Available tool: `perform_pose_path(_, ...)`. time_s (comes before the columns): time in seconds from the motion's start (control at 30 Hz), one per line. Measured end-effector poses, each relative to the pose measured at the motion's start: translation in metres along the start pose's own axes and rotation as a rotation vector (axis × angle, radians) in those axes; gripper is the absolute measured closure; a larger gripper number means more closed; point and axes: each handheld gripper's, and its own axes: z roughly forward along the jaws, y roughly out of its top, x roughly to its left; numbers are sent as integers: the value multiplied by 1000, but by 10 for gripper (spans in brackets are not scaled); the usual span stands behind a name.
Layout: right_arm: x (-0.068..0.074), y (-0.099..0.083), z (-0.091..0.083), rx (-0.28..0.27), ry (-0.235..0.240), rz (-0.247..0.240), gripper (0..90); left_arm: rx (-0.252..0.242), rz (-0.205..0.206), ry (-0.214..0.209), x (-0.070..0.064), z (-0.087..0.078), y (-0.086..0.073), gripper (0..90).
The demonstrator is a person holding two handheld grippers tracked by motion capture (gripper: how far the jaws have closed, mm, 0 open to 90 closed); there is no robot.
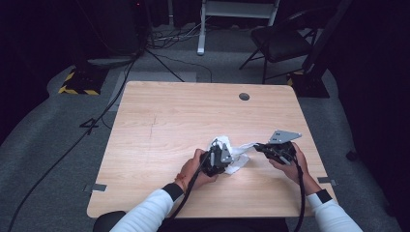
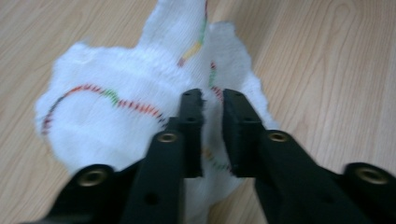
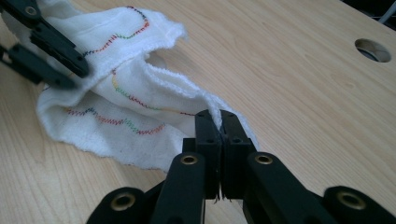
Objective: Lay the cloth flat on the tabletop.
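**Cloth bunched between your two grippers**

Your cloth (image 1: 235, 157) is white and soft, with fuzzy edges and wavy lines of multicoloured stitching across it. It lies crumpled on the table (image 1: 169, 125), near the front edge and a little right of centre, one fold stretched out toward your right side.

Your left gripper (image 2: 212, 128) sits over the bunched part of the cloth. Its jaws are close together but a narrow gap remains, with cloth between and beneath them; you cannot tell from here whether they truly pinch it.

Your right gripper (image 3: 219, 122) is clamped tight on a raised edge of the cloth, lifting that fold just off the wood.
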Motion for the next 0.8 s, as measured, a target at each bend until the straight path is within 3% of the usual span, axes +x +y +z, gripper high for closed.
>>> perform_pose_path(0.03,-2,0,-2,-11,-18,10,881,-12,-5,-1,4,-5,-2,897)
perform_pose_path(0.13,-6,0,-6,-31,-26,38,881,-48,-35,-13,17,-18,-9,900)
perform_pose_path(0.23,-6,0,-7,-34,-22,42,881,-70,-62,-36,19,-19,-9,882)
perform_pose_path(0.3,-5,1,-5,-28,-22,33,882,-73,-60,-54,14,-14,-5,766)
perform_pose_path(0.33,-2,2,-4,-26,-18,25,881,-62,-62,-41,10,-11,-2,598)
perform_pose_path(0.37,-2,2,-4,-26,-18,25,881,-54,-66,-35,6,-7,1,598)
perform_pose_path(0.5,-1,2,-4,-32,-3,12,881,-23,-108,-18,-4,11,7,367)
perform_pose_path(0.57,0,2,-5,-34,3,14,881,-10,-130,-1,-4,19,7,334)
perform_pose_path(0.6,0,2,-5,-35,6,13,881,-4,-138,9,-5,22,8,331)
perform_pose_path(0.67,1,2,-5,-35,7,9,881,17,-110,49,-7,25,8,360)
perform_pose_path(0.73,1,3,-6,-37,7,10,881,24,-77,100,-6,23,7,565)
perform_pose_path(0.8,1,3,-7,-37,3,7,881,18,-81,82,1,18,3,701)
